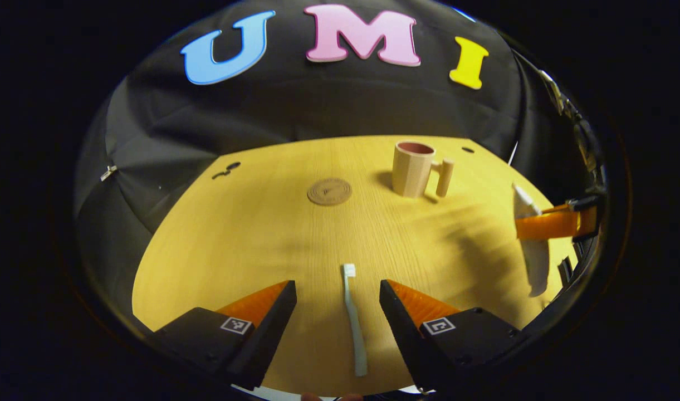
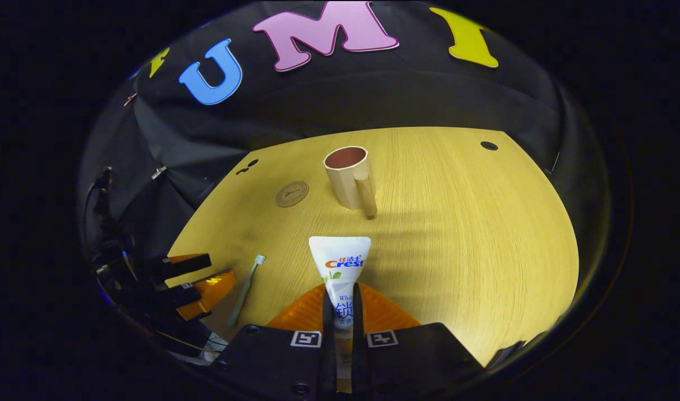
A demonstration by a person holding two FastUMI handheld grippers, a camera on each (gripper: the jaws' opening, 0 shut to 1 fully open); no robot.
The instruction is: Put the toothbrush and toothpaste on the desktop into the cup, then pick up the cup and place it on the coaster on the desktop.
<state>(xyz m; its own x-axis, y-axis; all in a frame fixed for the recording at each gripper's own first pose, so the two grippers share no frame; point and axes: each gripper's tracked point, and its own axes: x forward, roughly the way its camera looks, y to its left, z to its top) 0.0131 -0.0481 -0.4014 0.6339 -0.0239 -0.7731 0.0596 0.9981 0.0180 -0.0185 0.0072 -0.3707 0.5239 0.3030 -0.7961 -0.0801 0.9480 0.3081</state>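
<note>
The left gripper view looks low across the desktop (image 1: pixel 250 234) from its near edge, toward the far wall. The right gripper view faces likewise from farther right. Both share the cup (image 1: pixel 412 169) and coaster (image 1: pixel 329 191).

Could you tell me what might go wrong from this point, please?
1. The right gripper pinches the toothpaste near one end, so the wide free end may catch the rim of the cup and tip it.
2. The toothbrush lies flat and thin on the desktop between the left gripper fingers; they may scrape the wood or close over it.
</note>
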